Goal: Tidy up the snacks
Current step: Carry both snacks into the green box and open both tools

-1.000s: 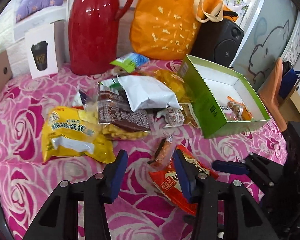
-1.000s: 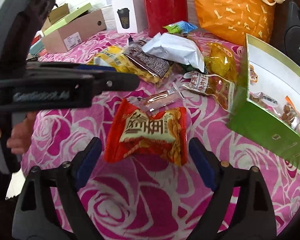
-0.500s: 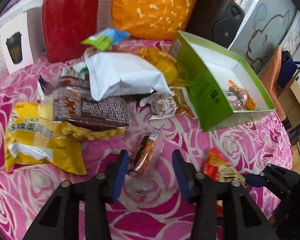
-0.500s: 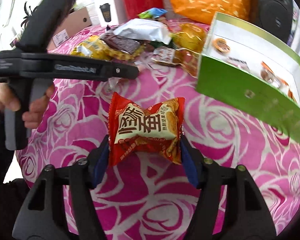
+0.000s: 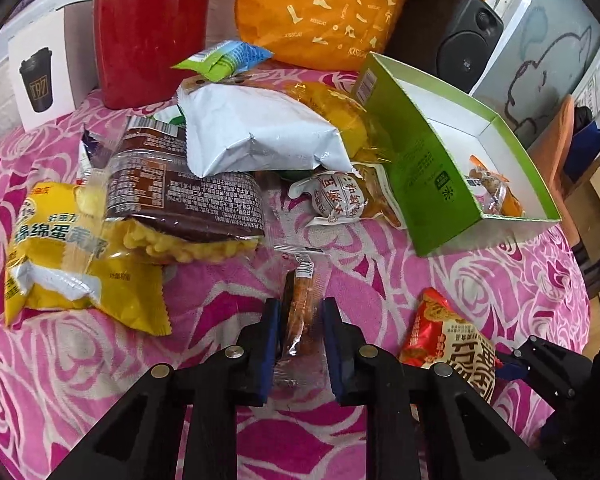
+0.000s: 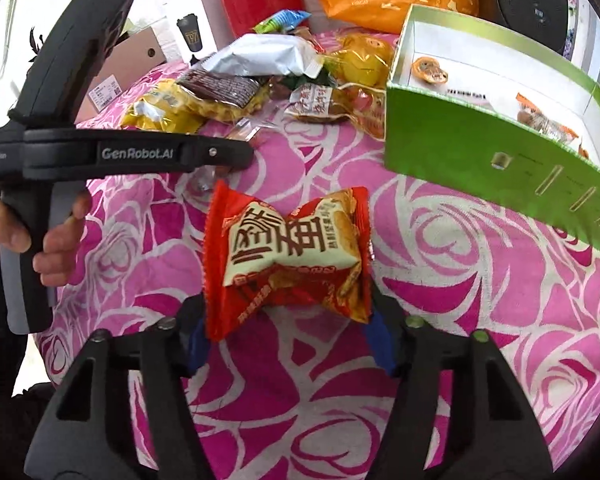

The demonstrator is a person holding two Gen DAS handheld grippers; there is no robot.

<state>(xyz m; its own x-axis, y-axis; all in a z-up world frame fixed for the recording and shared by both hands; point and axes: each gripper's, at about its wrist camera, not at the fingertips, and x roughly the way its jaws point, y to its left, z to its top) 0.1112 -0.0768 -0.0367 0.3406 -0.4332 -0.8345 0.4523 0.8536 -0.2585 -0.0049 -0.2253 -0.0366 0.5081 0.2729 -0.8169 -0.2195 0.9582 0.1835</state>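
Note:
My left gripper [image 5: 298, 332] is shut on a small clear-wrapped orange snack [image 5: 299, 312] lying on the pink rose cloth. My right gripper [image 6: 290, 332] is shut on a red snack packet [image 6: 288, 252], held above the cloth; the same red packet [image 5: 448, 344] shows at the lower right of the left wrist view. A green box [image 5: 428, 168] with a white inside stands to the right and holds a few small snacks [image 6: 430, 70]. A pile of snack bags lies beyond: yellow bag [image 5: 64, 256], brown pack [image 5: 184, 196], silver bag [image 5: 256, 132].
A red jug [image 5: 148, 24], an orange tote bag [image 5: 320, 8], a black speaker [image 5: 452, 36] and a white cup box [image 5: 40, 76] stand at the back. A cardboard box [image 6: 116, 76] sits at the far left. A hand [image 6: 56, 240] holds the left gripper's handle.
My left gripper moved forward over the clear-wrapped snack and shut on it. My right gripper shut on the red packet and lifted it off the cloth, closer to the green box.

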